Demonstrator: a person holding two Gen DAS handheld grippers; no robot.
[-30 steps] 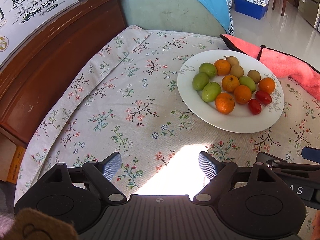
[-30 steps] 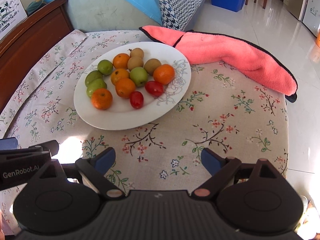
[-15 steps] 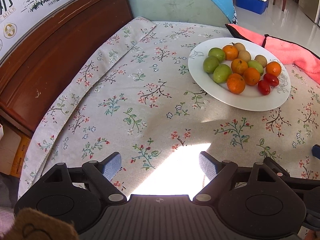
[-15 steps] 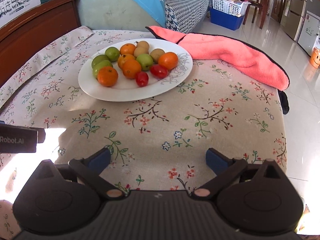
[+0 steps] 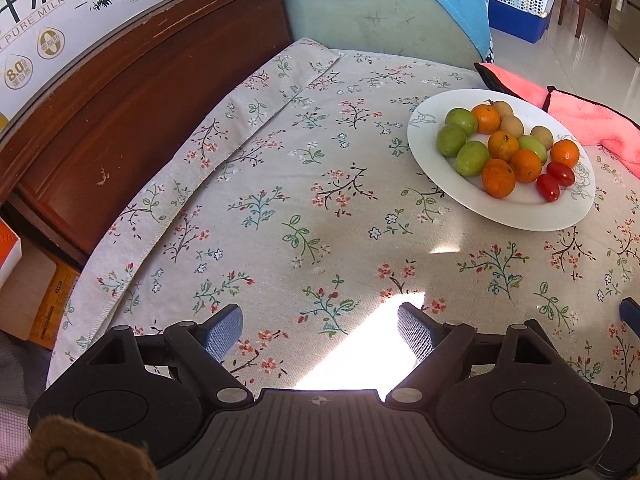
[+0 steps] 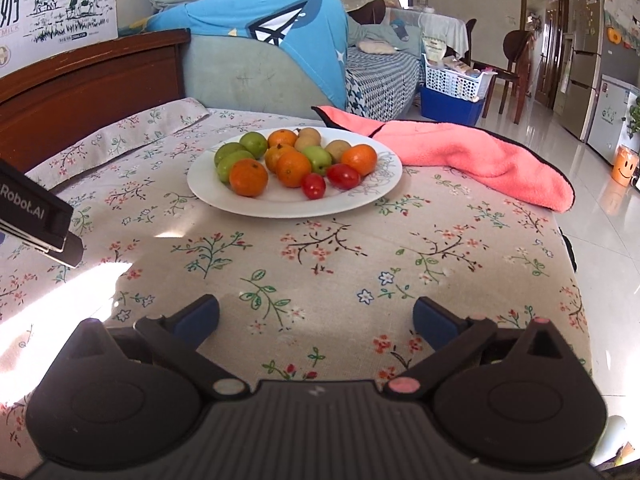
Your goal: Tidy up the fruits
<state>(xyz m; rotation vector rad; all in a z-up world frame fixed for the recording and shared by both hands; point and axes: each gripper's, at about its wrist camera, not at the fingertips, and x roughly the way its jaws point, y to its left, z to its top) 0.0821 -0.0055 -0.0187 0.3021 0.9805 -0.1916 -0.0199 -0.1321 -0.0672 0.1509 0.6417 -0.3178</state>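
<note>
A round white plate (image 6: 256, 208) sits on the surface (image 6: 320, 264), holding all the fruit in one loose heap: smooth green fruits (image 6: 235, 160) toward its left side, dimpled oranges (image 6: 248, 177) through the middle, small tan-brown round fruits (image 6: 309, 139) at the back, and two glossy red cherry tomatoes (image 6: 313, 185) at the front edge beside each other. A thin line drawing marks the plate's rim. The surface wears a beige woven cloth printed with small floral sprigs, with a bright patch of sunlight near the left claw (image 5: 320, 332). A fluffy pink towel (image 6: 480, 152) with dark edging lies just beyond the plate, touching its far right rim. Behind stand a dark wooden headboard (image 5: 120, 92), a milk carton box (image 5: 60, 4), a sofa draped in blue fabric, and a glossy tiled floor. Both the left claw and the right claw (image 6: 316, 316) hang spread wide with nothing between their blue-padded fingers, well short of the plate.
</note>
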